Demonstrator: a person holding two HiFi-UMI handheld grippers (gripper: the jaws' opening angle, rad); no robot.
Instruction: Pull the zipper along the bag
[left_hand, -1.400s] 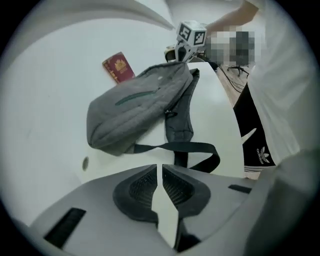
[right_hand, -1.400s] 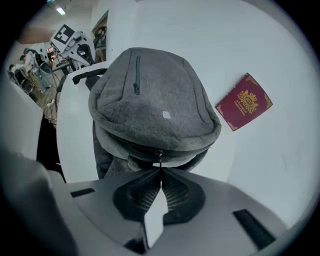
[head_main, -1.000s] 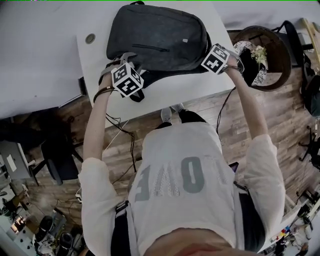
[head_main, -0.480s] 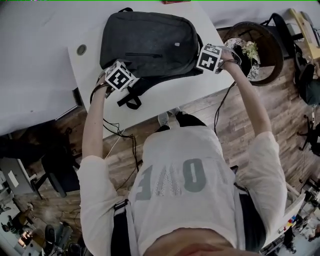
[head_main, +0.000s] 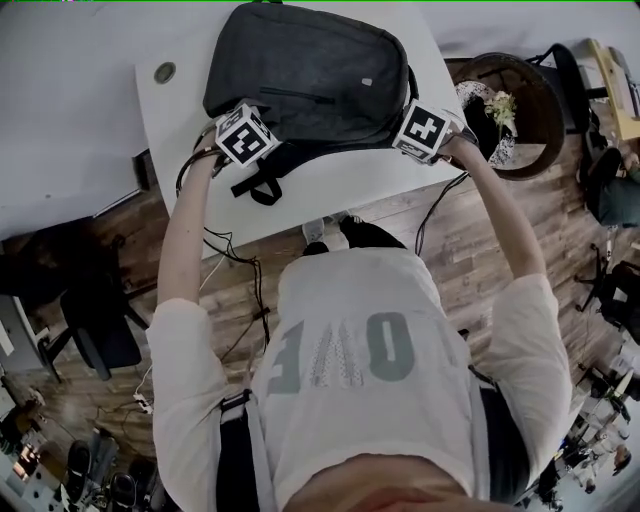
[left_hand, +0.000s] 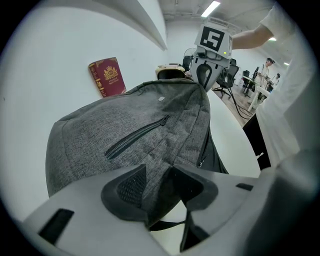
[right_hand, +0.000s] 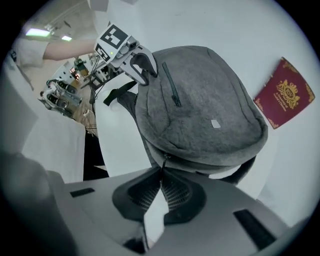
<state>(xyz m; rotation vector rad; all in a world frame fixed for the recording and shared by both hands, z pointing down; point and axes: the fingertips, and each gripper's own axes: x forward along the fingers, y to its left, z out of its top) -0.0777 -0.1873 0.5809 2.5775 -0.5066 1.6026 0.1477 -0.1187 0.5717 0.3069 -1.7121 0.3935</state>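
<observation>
**Item: bag (head_main: 310, 75), grey, lying flat on white table (head_main: 330, 190).** Booklet (left_hand: 107, 76), red, lies on the table just beyond the bag, not involved.

**Step in hand:** by my reading, the zipper run is set up and at its start. One end of the bag is anchored and the pull (right_hand: 162, 162) is taken. How much of the track is already travelled cannot be told.

**Next move calls for:** probably drawing the pull along the curved seam at the bag's edge, following the bend rather than tugging straight. The other end should be held taut so the fabric does not bunch ahead of the slider.

**Left gripper (left_hand: 157, 187):** part-open jaws, which have just been opening slightly. A thick fold of bag fabric at the near corner fills the gap, and both pads bear on it. Serves as the anchor.

**Right gripper (right_hand: 161, 187):** jaws pinched fully together on the thin pull tab, at the bag's rim on the far end from the left gripper, pointing down at the table.
</observation>
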